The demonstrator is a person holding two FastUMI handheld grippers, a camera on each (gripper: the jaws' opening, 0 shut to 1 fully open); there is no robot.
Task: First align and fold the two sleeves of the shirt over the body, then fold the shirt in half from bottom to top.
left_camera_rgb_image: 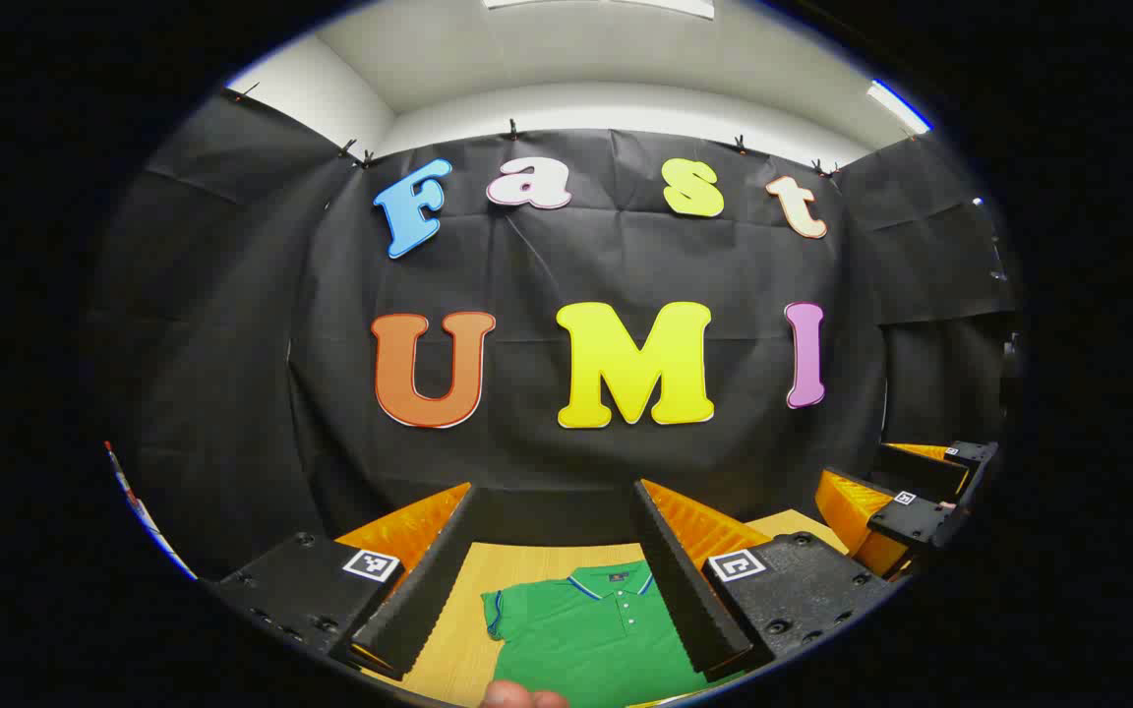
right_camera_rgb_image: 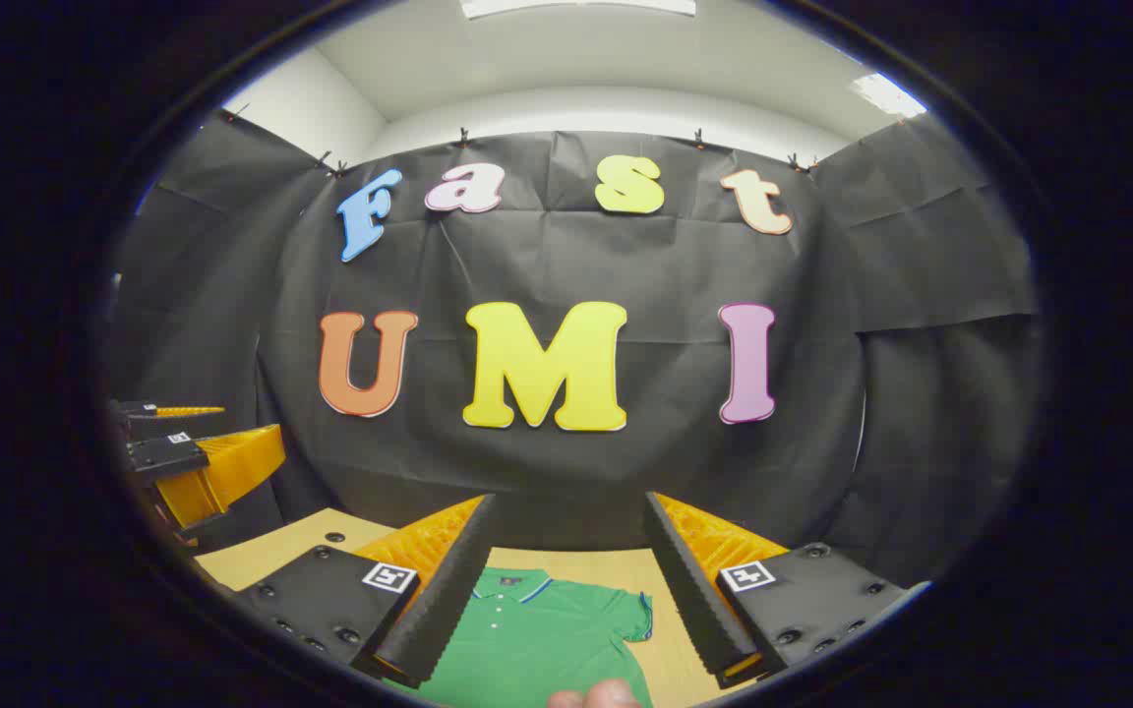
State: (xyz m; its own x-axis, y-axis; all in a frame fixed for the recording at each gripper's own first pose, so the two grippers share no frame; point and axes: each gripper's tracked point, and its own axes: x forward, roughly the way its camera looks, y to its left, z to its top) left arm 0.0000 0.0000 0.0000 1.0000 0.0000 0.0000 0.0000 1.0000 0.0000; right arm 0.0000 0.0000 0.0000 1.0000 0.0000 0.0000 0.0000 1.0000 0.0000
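Note:
A green polo shirt (left_camera_rgb_image: 591, 634) with a blue-trimmed collar lies flat on the wooden table (left_camera_rgb_image: 448, 639), collar toward the far wall. My left gripper (left_camera_rgb_image: 555, 489) hangs open above it, with one short sleeve (left_camera_rgb_image: 498, 605) showing between its fingers. My right gripper (right_camera_rgb_image: 569, 500) is also open over the shirt (right_camera_rgb_image: 537, 639), with the other sleeve (right_camera_rgb_image: 637, 615) between its fingers. Neither touches the cloth. From the left gripper view the right gripper (left_camera_rgb_image: 881, 482) hovers off to the right. From the right gripper view the left gripper (right_camera_rgb_image: 222, 438) hovers off to the left.
The black cloth wall stands close behind the table's far edge (right_camera_rgb_image: 576, 556). A person's fingertip (left_camera_rgb_image: 522, 696) pokes in at the bottom of each view (right_camera_rgb_image: 601, 696). Bare wood (right_camera_rgb_image: 242, 556) lies on both sides of the shirt.

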